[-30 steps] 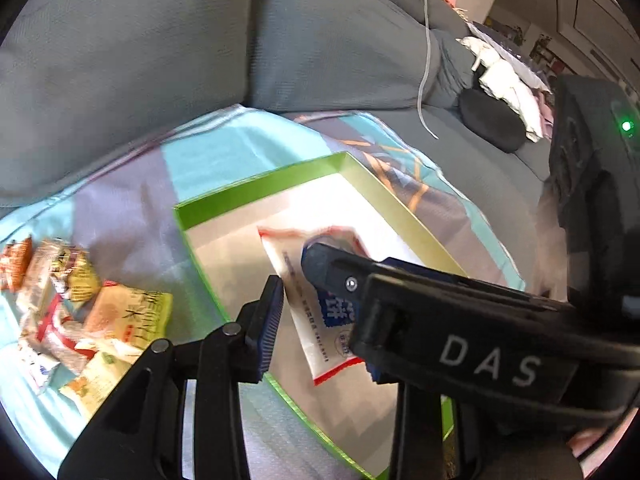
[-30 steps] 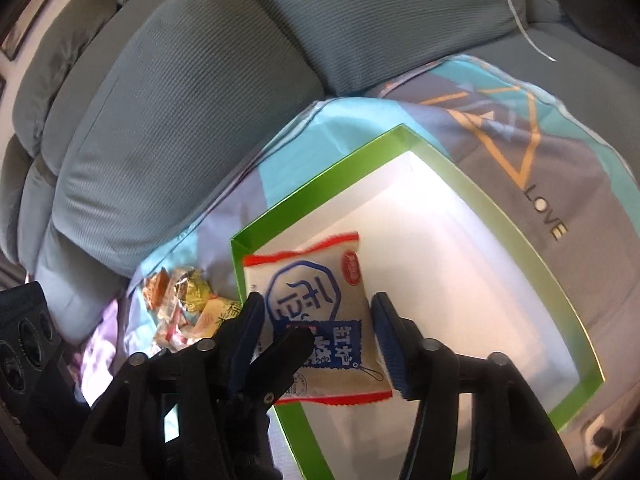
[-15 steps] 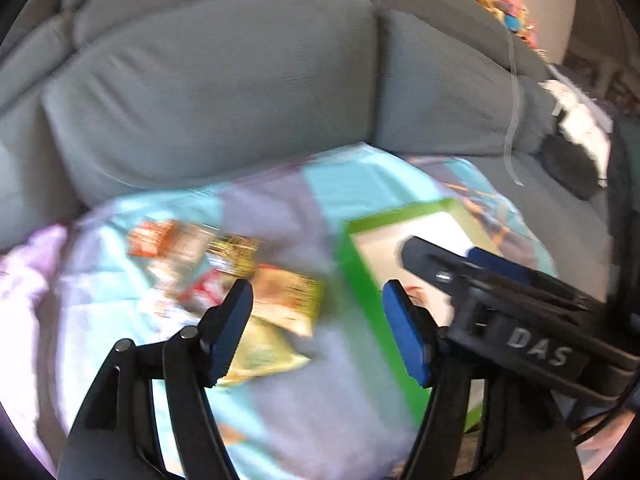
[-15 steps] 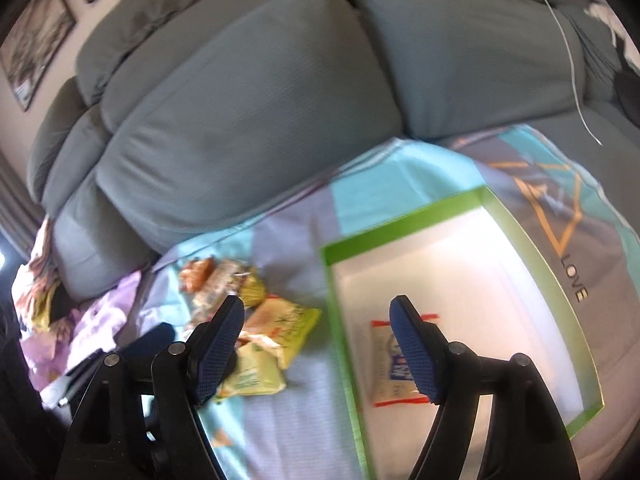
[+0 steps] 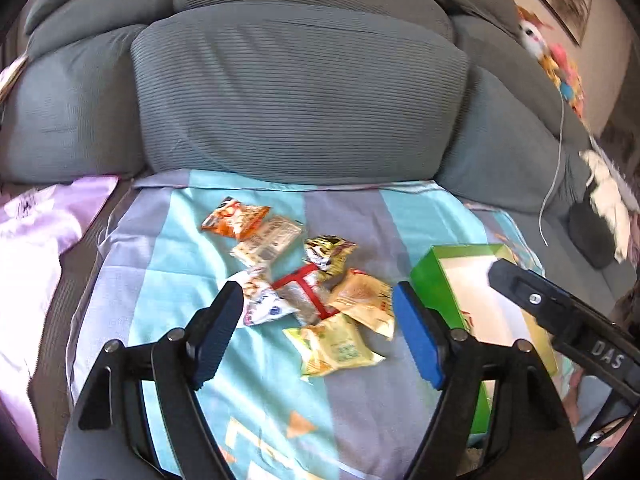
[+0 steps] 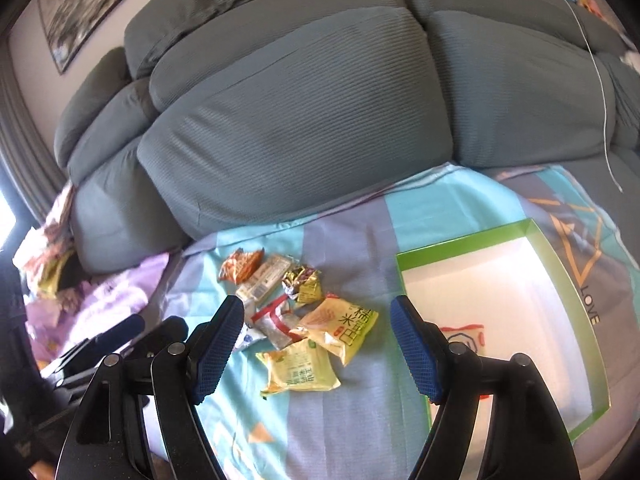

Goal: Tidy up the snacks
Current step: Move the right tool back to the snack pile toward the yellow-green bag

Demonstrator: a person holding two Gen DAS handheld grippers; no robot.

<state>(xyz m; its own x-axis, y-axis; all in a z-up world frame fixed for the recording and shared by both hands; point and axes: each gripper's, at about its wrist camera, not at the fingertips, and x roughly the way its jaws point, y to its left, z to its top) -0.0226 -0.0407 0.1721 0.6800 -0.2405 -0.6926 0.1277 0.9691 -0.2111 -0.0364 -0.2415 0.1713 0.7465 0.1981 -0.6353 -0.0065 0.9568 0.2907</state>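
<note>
Beside green box [image 6: 464, 242], loose snacks [image 6: 304, 320]

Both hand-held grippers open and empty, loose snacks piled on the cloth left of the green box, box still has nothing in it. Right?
Not quite: the green box already holds one packet, white with red edges, seen in the right wrist view. The rest holds: left hand-held gripper and right hand-held gripper are open and empty, and the snacks lie on the cloth left of the box.
</note>
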